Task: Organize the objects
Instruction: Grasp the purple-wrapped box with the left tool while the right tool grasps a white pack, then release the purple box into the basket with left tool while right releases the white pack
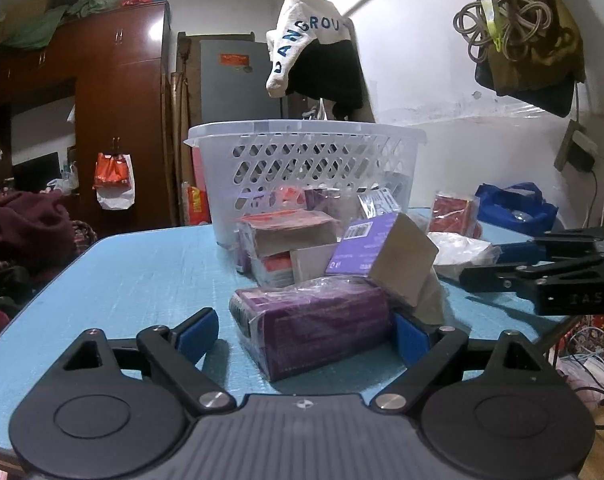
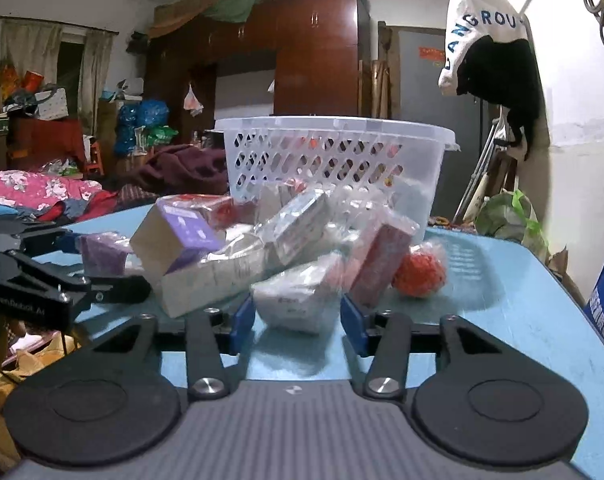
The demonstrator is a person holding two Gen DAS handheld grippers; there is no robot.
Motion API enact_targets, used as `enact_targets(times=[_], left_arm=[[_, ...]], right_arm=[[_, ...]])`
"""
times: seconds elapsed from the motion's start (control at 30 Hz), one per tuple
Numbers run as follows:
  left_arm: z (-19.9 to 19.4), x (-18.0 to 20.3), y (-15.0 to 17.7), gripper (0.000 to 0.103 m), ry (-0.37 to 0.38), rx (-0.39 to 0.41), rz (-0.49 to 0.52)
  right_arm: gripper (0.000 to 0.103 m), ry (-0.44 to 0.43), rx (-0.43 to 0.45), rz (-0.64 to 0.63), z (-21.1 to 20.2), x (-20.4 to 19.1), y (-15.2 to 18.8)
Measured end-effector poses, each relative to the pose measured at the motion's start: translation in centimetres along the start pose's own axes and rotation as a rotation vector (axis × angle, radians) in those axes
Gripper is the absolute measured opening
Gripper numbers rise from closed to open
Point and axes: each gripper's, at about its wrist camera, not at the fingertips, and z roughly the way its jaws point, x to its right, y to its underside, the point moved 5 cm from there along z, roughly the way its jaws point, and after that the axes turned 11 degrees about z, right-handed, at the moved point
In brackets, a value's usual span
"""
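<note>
A pile of plastic-wrapped boxes lies on the blue table (image 1: 134,276) in front of a white lattice basket (image 1: 302,160). My left gripper (image 1: 305,336) is open around a purple wrapped box (image 1: 317,328); its right pad touches the box, its left pad stands apart. My right gripper (image 2: 298,320) is open with a white wrapped packet (image 2: 298,300) between its blue pads. The basket (image 2: 333,152) stands behind the pile in the right wrist view. Each gripper shows at the edge of the other's view: the right one (image 1: 541,276), the left one (image 2: 50,280).
A red wrapped box (image 2: 381,264) and an orange netted ball (image 2: 419,270) lie right of the white packet. A lilac-topped box (image 1: 377,256) leans on the pile. A blue bag (image 1: 513,204) sits at the table's far right. Cupboards and clothes surround the table.
</note>
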Motion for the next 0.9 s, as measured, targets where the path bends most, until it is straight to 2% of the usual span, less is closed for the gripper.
enact_targets(times=[0.1,0.17,0.37,0.73,0.9], left_arm=[[0.0,-0.1,0.1,0.093,-0.006,0.007,0.002],[-0.2,-0.4,0.1,0.084,-0.003,0.018,-0.009],[-1.3,-2.3,-0.2,0.084,-0.034,0.074,-0.058],[-2.1,-6.0,-1.5,0.084,-0.088,0.147,-0.159],[-1.9,-7.1,-1.3,0.084,-0.093,0.150,-0.188]], right_arm=[[0.050,0.003,-0.014,-0.021,0.8,-0.5,0.0],[0.045,-0.007,-0.011,-0.014,0.6,-0.5,0.2],[0.044,-0.026,0.049,0.001,-1.4,-0.3,-0.4],[0.044,-0.045,0.103,0.021,-1.9,0.1,-2.0],[0.044,-0.047,0.141,0.050,-2.5,1.1,-3.0]])
